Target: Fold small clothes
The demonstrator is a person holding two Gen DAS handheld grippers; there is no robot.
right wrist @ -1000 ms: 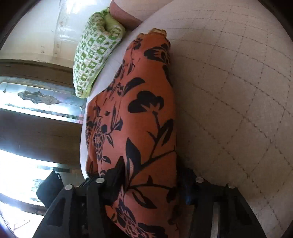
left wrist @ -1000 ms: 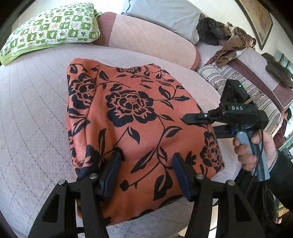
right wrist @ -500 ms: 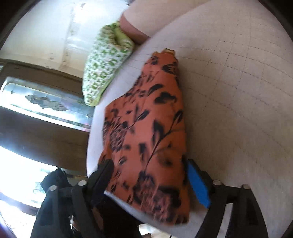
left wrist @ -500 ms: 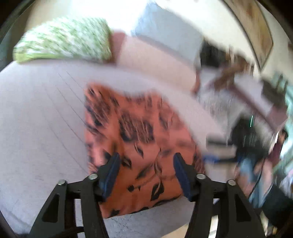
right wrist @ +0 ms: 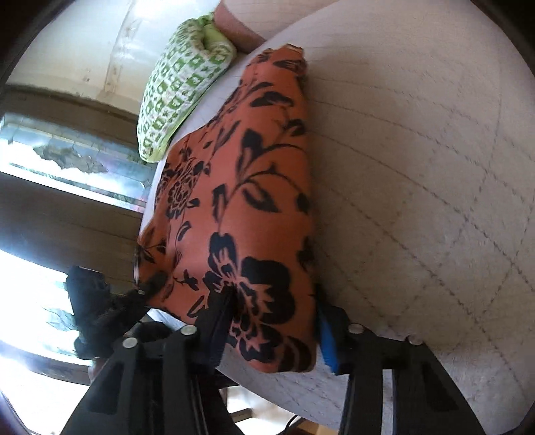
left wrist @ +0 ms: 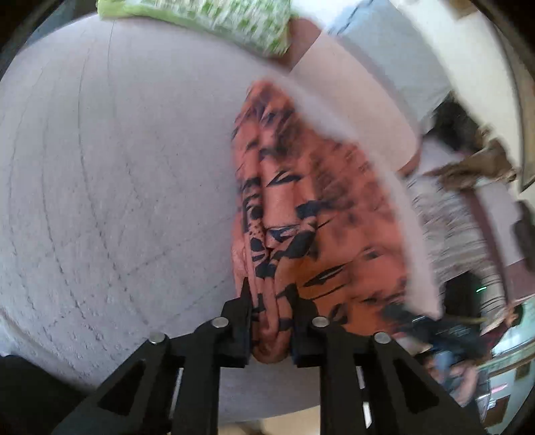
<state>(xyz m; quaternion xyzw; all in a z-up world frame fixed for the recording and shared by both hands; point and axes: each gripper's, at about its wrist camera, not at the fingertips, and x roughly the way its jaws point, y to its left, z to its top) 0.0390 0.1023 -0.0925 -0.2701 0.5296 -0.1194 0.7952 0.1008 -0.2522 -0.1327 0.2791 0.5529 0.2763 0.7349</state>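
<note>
An orange garment [left wrist: 317,217] with black flowers lies folded on a pale quilted cover [left wrist: 117,167]. My left gripper [left wrist: 270,301] sits at the near end of its left folded edge. Its jaws are closing, and the bunched layers fill the narrow gap between the pads. In the right wrist view, the garment [right wrist: 254,200] runs away from my right gripper [right wrist: 274,301]. Those jaws are closing too, and they pinch the thick near corner. The left gripper [right wrist: 100,308] shows there as a dark blur at the garment's other near corner.
A green and white pillow [left wrist: 217,16] and a pink bolster [left wrist: 351,100] lie beyond the garment. A striped cloth [left wrist: 451,227] and brown clothes [left wrist: 478,164] are heaped at the right. The cover's front edge [right wrist: 301,384] runs just below both grippers.
My left gripper rolled, swung over to the garment's left edge and narrowed onto it. My right gripper widened, then narrowed on the near corner. The garment's left side is now bunched up.
</note>
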